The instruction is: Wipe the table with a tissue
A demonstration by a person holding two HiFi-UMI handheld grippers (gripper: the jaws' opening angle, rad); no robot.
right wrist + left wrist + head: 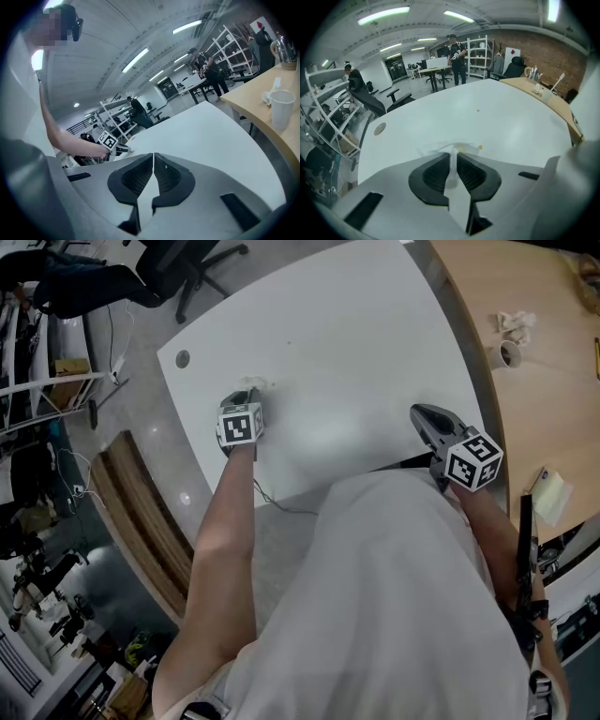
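Observation:
A thin white tissue (451, 151) is pinched between the jaws of my left gripper (453, 154) and pressed flat on the white table (356, 343). In the head view the left gripper (249, 395) points steeply down at the table's left part, with the tissue (255, 383) showing just beyond its tip. A small yellowish spot (479, 147) lies beside the tissue's edge. My right gripper (419, 413) hovers at the table's near right edge, shut with nothing between its jaws (153, 159).
A wooden table (544, 381) adjoins on the right, bearing a paper cup (507, 353), crumpled paper (515, 322) and a yellow note pad (551, 495). An office chair (187, 268) stands beyond the table's far left. A round grommet (182, 359) sits near the table's left corner.

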